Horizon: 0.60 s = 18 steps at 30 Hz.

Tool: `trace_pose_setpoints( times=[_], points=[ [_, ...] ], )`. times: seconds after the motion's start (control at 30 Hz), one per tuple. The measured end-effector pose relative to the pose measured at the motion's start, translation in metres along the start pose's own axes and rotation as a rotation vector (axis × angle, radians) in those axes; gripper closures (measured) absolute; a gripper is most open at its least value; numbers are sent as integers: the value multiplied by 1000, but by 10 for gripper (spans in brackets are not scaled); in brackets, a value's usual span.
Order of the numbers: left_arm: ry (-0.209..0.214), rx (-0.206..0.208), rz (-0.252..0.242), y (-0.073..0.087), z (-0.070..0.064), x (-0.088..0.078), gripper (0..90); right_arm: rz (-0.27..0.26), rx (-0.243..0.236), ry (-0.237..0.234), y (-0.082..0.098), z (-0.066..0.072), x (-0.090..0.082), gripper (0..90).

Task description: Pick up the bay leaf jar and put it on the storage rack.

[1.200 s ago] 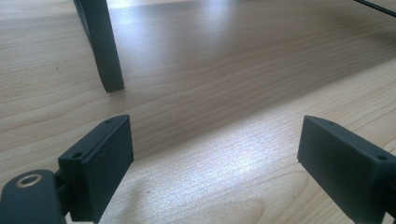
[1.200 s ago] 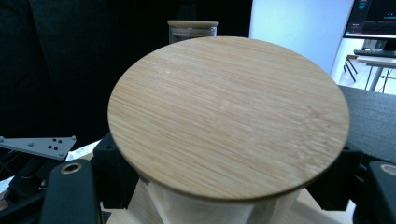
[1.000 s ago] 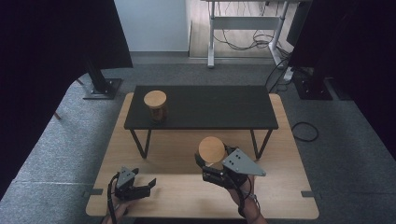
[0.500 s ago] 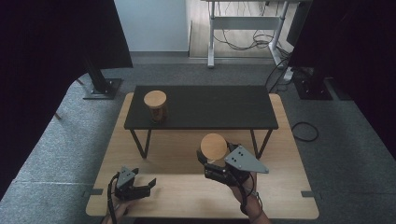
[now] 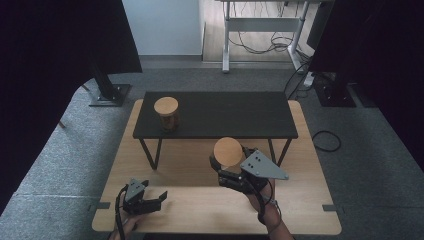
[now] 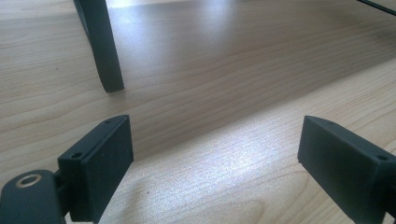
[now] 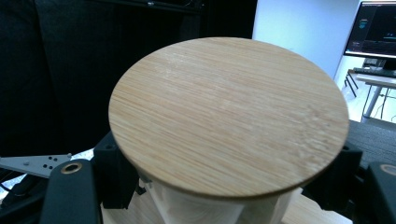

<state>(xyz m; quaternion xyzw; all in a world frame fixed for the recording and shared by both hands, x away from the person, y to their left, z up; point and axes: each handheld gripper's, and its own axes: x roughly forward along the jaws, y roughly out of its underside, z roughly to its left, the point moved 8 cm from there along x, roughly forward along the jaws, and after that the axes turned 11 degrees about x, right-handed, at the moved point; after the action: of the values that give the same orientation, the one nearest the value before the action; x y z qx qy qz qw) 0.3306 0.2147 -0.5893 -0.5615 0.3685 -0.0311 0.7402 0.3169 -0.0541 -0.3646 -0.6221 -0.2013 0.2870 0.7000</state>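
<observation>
A: Right gripper (image 5: 227, 167) clamped on a jar (image 7: 205, 205) with a round bamboo lid (image 7: 229, 114). Jar sits between the jaws, lid just above them and overhanging both. In the high view it hangs over the light wooden table (image 5: 310, 200), short of the black bench (image 5: 225, 115).

B: Grip point?

A: On the body, under the lid rim. Good place. Whether the lid is fixed or just resting, can't tell, so I'd not lift by it.

B: Handling?

A: Body looks pale, hard, smooth; likely stiff and a bit slippery, maybe breakable. Judged light to moderate. Keep it upright so the lid stays put.

B: Left gripper (image 5: 150, 202)?

A: Jaws apart, nothing between them, low over the table. A bench leg (image 6: 100, 46) ahead and to its left. A second lidded jar (image 5: 166, 114) stands on the bench, well apart from both grippers.
</observation>
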Motion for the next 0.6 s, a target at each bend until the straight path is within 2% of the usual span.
trace_pose_setpoints(
  times=[0.6],
  points=[
    [2, -1, 0, 0, 0, 0, 97, -10, -7, -25, -6, -9, 6, 246]
  ],
)
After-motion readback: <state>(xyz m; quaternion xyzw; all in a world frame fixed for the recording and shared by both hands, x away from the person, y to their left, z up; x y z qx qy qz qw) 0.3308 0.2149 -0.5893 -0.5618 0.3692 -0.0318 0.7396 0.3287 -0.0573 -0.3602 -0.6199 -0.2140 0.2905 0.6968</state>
